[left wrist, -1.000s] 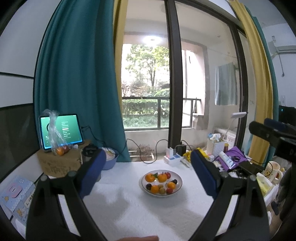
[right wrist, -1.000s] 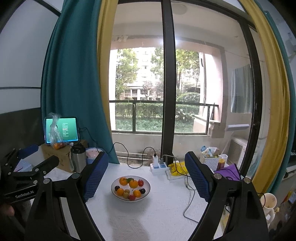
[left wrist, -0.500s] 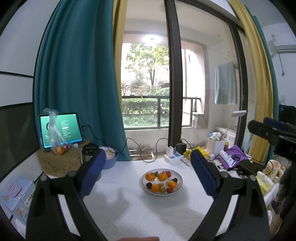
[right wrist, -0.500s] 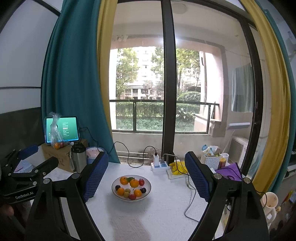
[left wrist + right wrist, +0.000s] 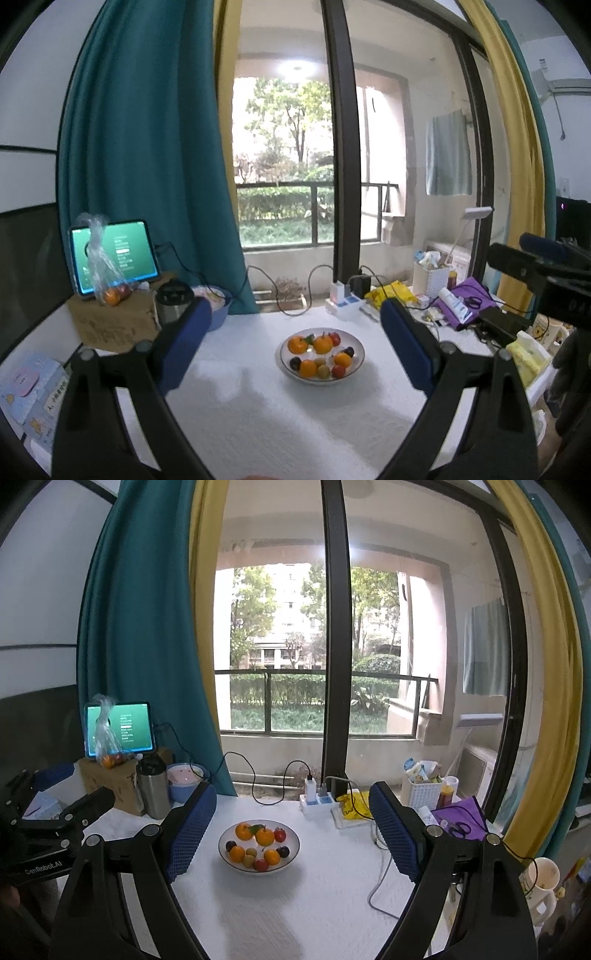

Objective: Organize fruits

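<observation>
nothing moved; both grippers (image 5: 295, 332) (image 5: 291, 823) wide apart, empty; mug (image 5: 541, 878) right view only.

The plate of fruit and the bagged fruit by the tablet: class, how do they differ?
The plate of fruit sits uncovered on the white table; the bagged fruit sits knotted in clear plastic on a cardboard box. The plate holds many pieces; the bag holds few. Both include orange fruit.
</observation>
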A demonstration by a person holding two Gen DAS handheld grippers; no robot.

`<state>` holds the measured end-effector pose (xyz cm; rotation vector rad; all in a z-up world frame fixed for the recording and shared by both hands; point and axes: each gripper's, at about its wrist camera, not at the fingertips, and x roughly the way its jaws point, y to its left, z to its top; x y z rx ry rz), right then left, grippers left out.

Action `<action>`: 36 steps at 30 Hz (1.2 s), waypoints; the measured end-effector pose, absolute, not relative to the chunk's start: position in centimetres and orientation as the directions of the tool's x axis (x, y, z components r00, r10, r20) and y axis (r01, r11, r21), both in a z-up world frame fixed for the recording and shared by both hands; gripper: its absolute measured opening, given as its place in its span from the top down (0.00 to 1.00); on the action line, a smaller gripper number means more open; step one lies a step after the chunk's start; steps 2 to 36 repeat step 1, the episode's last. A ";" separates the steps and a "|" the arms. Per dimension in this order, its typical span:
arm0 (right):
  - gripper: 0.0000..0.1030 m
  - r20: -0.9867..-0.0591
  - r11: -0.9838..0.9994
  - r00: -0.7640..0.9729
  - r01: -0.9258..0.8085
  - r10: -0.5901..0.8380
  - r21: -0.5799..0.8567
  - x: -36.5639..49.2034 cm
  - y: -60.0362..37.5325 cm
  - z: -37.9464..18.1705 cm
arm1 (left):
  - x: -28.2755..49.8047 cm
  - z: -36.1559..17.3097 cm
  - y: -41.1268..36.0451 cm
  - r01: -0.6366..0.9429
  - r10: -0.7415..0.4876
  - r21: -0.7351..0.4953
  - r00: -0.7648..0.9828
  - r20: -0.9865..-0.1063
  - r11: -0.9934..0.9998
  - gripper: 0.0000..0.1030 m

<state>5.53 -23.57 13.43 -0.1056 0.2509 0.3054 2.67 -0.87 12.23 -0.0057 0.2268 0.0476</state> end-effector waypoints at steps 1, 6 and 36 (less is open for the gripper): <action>0.15 -0.261 0.947 0.922 -0.314 0.287 -0.066 5.9 -23.6 13.2 | 3.1 12.0 -0.9 -0.045 0.043 -0.002 0.973 -0.228 0.999 0.08; 0.15 -0.261 0.947 0.922 -0.314 0.287 -0.066 5.9 -23.6 13.2 | 3.1 12.0 -0.9 -0.045 0.043 -0.002 0.973 -0.228 0.999 0.08; 0.15 -0.261 0.947 0.922 -0.314 0.287 -0.066 5.9 -23.6 13.2 | 3.1 12.0 -0.9 -0.045 0.043 -0.002 0.973 -0.228 0.999 0.08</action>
